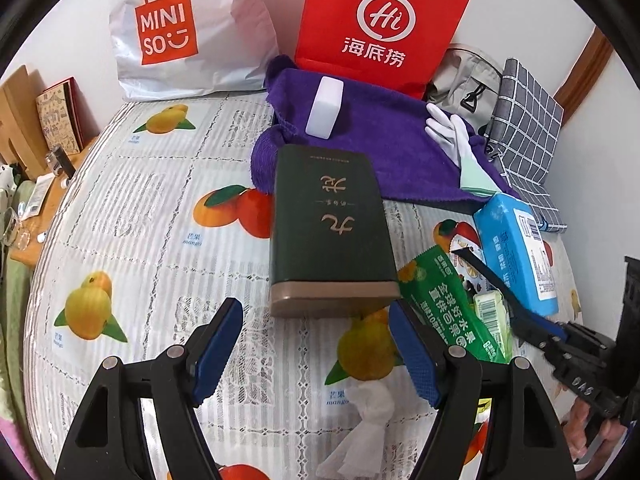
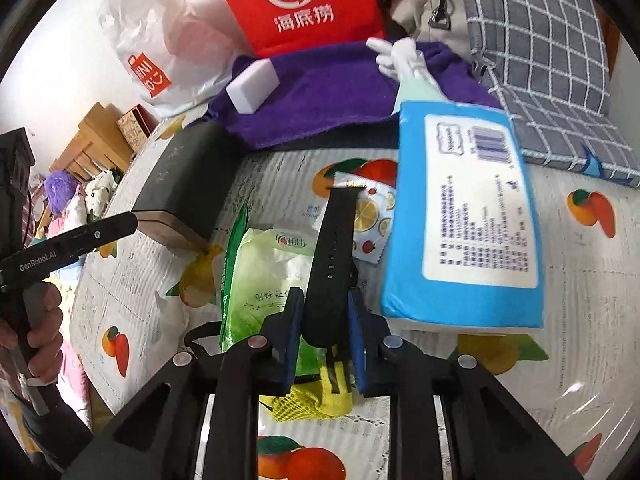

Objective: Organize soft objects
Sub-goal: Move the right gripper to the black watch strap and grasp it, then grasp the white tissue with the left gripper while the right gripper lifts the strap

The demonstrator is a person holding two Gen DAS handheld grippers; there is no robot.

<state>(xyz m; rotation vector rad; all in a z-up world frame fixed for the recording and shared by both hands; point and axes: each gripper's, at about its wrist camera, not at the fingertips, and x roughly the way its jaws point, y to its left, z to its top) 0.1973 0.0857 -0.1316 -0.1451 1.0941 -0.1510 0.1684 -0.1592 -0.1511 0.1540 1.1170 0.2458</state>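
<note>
The right claw (image 2: 325,334) had its blue pads closed on a black strap (image 2: 330,256), which stuck up and forward from between them over the fruit-print surface (image 2: 580,280). Just under and left of the strap lay a green wipes pack (image 2: 256,276), with a yellow mesh piece (image 2: 316,400) below the claw. A small fruit-print sachet (image 2: 372,220) lay beside the strap's far end, touching the blue tissue pack (image 2: 464,220) on the right. The left claw (image 1: 316,344) stood wide open and held nothing, its pads hanging over the surface just short of a dark green box (image 1: 332,232) that lay flat, its tan end nearest the claw. A crumpled white tissue (image 1: 360,428) lay between that claw's arms. Right of the box lay a green bag (image 1: 444,300), and the right claw's strap crossed above it. Beyond the box a purple towel (image 1: 380,136) was spread out, carrying a white sponge block (image 1: 325,106) and, at its right edge, a white glove (image 1: 452,132). Behind the towel stood a red paper bag (image 1: 380,20) and a white Miniso bag (image 1: 180,28); a grey checked cloth (image 1: 524,128) and a beige bag (image 1: 468,76) lay to the right.
</note>
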